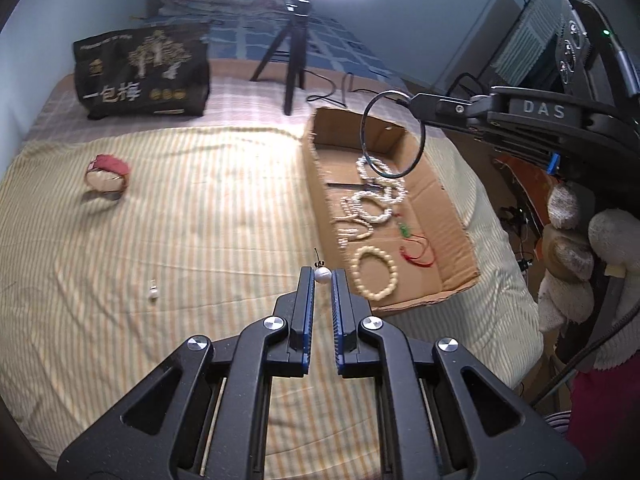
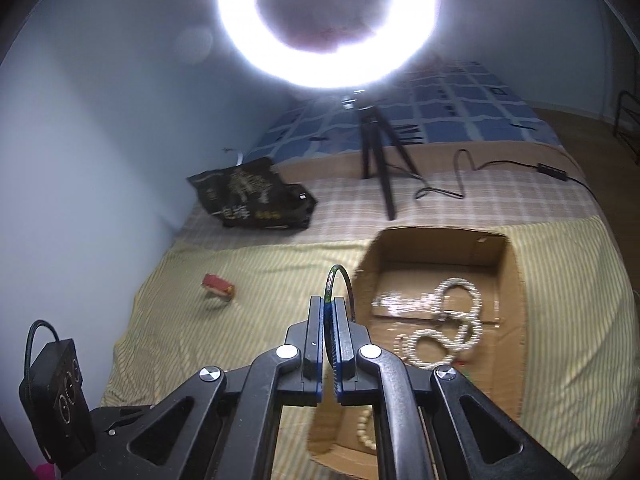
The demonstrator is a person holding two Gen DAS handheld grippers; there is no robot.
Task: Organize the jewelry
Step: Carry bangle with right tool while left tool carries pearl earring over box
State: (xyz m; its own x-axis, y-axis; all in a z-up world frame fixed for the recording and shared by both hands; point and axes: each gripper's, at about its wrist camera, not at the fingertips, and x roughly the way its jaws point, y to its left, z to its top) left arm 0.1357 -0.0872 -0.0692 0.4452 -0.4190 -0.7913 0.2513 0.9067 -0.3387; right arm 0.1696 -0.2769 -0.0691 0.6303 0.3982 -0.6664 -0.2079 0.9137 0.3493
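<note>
1. Your left gripper (image 1: pixel 323 276) pinches a round white pearl earring (image 1: pixel 322 274) above the striped bed sheet (image 1: pixel 200 216).
2. Your right gripper (image 2: pixel 329 308) clamps a thin dark bangle (image 1: pixel 392 136) over the shallow cardboard box (image 1: pixel 456 248) of bead bracelets.

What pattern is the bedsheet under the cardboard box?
Thin yellow and white stripes on the bedsheet, clearest in the left wrist view.

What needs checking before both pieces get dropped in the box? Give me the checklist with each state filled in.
1. Left hand-held gripper shut on the pearl earring: ok.
2. Right hand-held gripper shut on the dark bangle: ok.
3. Bangle hangs over the cardboard box: ok.
4. Pearl earring over the box: not ok, it looks short of the near rim.
5. Free floor space among the pearl strands: ok.
6. Small earring and red bracelet boxed: not ok.
</note>
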